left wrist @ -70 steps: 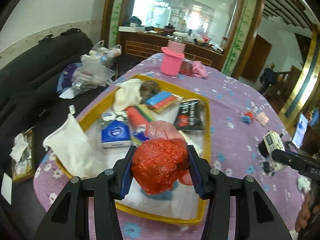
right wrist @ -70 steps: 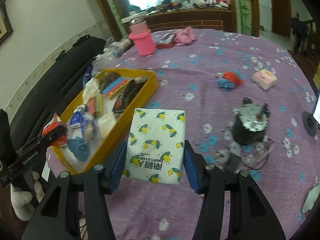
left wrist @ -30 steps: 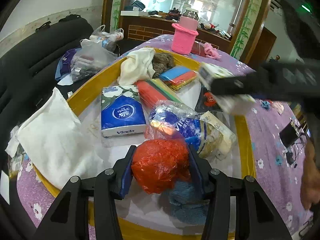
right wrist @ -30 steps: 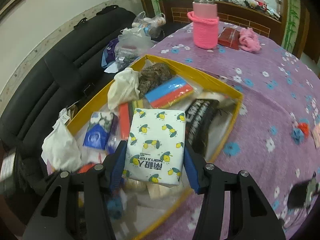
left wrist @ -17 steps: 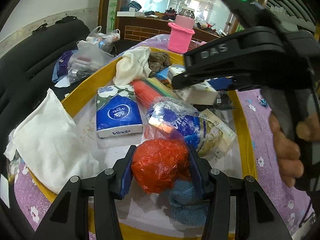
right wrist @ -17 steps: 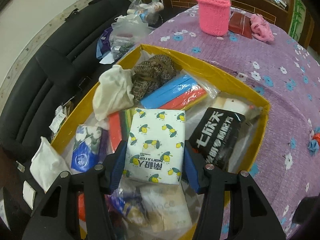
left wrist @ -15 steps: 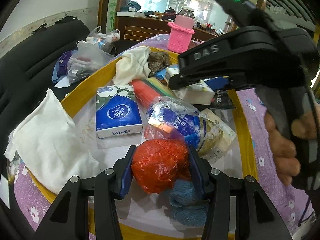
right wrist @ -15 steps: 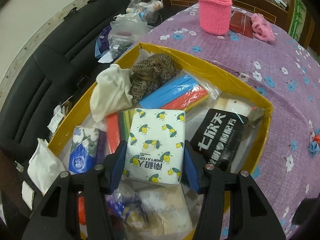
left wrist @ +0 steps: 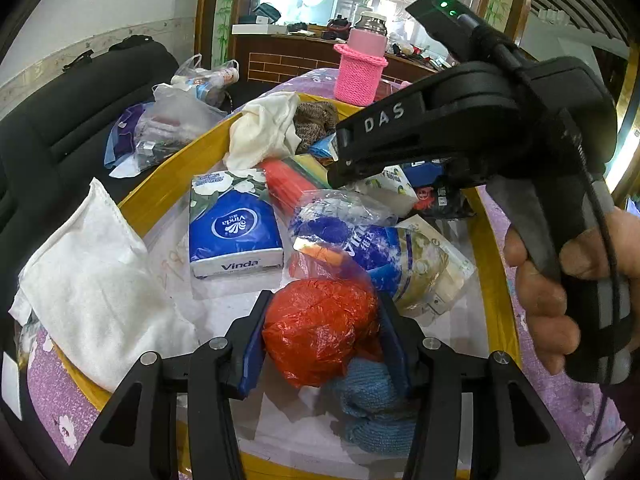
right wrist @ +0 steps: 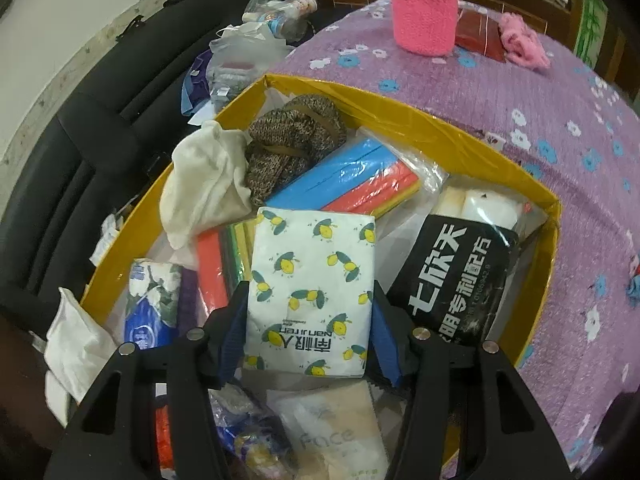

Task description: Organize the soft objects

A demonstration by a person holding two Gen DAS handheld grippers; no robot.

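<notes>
Left gripper [left wrist: 322, 334]: jaws clamped on one red crinkled plastic bundle [left wrist: 320, 330], held low over the near end of the yellow tray [left wrist: 160, 196]. Directly beneath and just right of the bundle lies one blue knitted piece [left wrist: 376, 404]. Ahead of the claw: one blue Vinda tissue pack [left wrist: 234, 232], to its right one clear bag of blue-and-white wipes [left wrist: 384, 256]. Left of the claw, one white cloth [left wrist: 88, 292] drapes over the tray rim.

Right gripper [right wrist: 308, 322]: jaws clamped on one white tissue pack printed with lemons [right wrist: 310, 292], held over the tray's middle. Right of the claw, one black packet with white characters [right wrist: 456, 280]; ahead, one blue-red-yellow sponge pack [right wrist: 348, 184], one brown knitted item [right wrist: 296, 140] and one cream cloth [right wrist: 204, 184]; left, a second striped sponge pack [right wrist: 218, 260].

View differences: the left wrist view alone shows the right gripper's body [left wrist: 472, 120] from outside, with the hand [left wrist: 560, 284] on its handle, and the blue knitted piece. The right wrist view alone shows the lemon pack's printed face, the far tray corner and, beyond on the purple flowered tablecloth [right wrist: 560, 112], one pink knitted cup cover [right wrist: 424, 12] in full.
</notes>
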